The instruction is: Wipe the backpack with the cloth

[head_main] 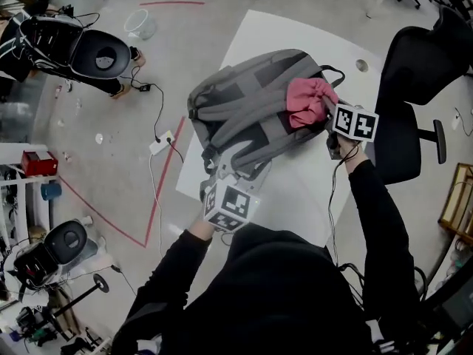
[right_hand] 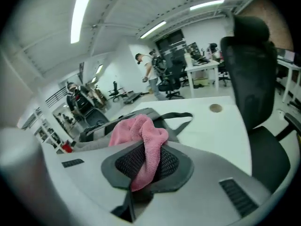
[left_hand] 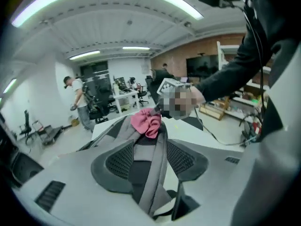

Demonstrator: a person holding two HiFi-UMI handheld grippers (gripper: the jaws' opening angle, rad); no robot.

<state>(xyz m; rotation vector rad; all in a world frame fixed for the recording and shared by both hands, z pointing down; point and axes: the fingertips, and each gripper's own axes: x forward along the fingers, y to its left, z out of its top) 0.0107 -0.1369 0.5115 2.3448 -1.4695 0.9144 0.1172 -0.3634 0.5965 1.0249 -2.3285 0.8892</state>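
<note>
A grey backpack [head_main: 251,109] lies on the white table [head_main: 310,180]. A pink cloth [head_main: 309,100] rests bunched on its right end. My right gripper [head_main: 329,115] is shut on that cloth; in the right gripper view the cloth [right_hand: 141,138] hangs between the pads of the right gripper [right_hand: 146,166], with the backpack [right_hand: 94,135] behind. My left gripper [head_main: 225,170] is at the backpack's near end. In the left gripper view a grey backpack strap [left_hand: 153,145] runs between the pads of the left gripper [left_hand: 150,168], which is shut on it. The cloth [left_hand: 146,121] shows beyond.
A black office chair [head_main: 417,95] stands close to the table's right side. A cable hole [head_main: 361,66] sits near the table's far edge. On the floor to the left are a power strip [head_main: 160,145] with cables and another chair [head_main: 100,54]. A person [left_hand: 80,102] stands far off.
</note>
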